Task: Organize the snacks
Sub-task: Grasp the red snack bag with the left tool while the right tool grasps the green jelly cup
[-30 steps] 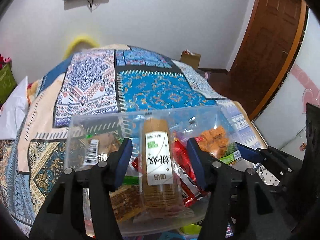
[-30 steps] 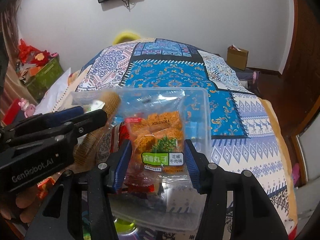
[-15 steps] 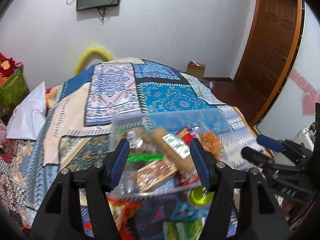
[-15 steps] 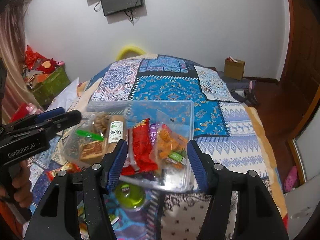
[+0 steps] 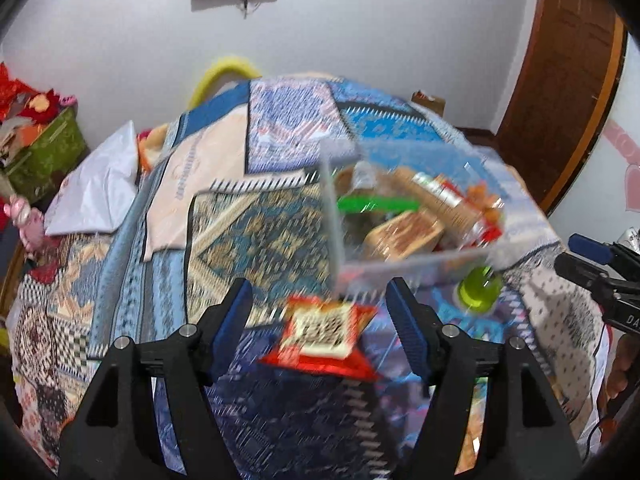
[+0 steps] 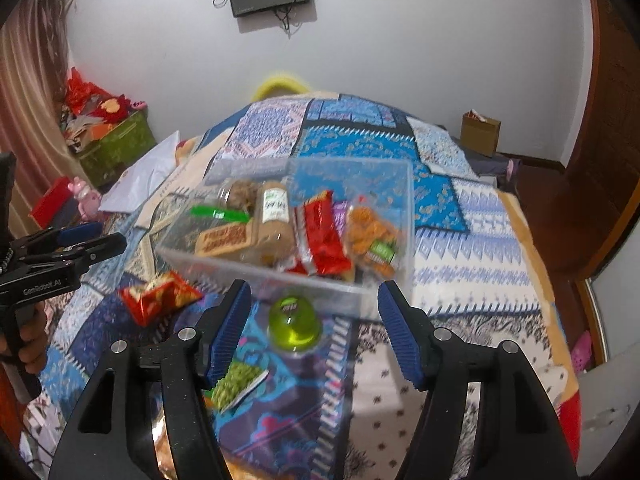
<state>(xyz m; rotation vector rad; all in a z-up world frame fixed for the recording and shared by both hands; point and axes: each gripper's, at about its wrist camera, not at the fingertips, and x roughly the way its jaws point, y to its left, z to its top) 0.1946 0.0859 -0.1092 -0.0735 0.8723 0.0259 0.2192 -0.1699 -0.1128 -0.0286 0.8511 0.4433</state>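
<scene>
A second ago both my grippers were right over the clear box (image 6: 384, 184), close to the snacks in it. Now I have pulled them back and up, so I can see the bed and the snacks that are not put away yet. I think this means I am done with the last snack and looking for the next one.

On the left, my left gripper (image 5: 318, 328) is wide and holds nothing. A red bag (image 5: 324, 336) lies on the quilt (image 5: 256, 240) right below it, between its fingers in the picture. It looks like my next pick, but the picture is blurry.

In the middle, the box sits on the quilt. I count about seven snacks in it: one jar of nuts, one green stick, one brown bar, one roll of biscuits (image 6: 274, 216), one red pack (image 6: 324, 236), one purple pack and one orange bag (image 6: 372, 240). Some may hide under these.

On the right, my right gripper (image 6: 314, 324) is wide and empty too. Below it I count three loose snacks: one red bag, one green jelly cup (image 6: 295, 324) just beside the box, and one bag of green peas (image 6: 236, 384).
</scene>
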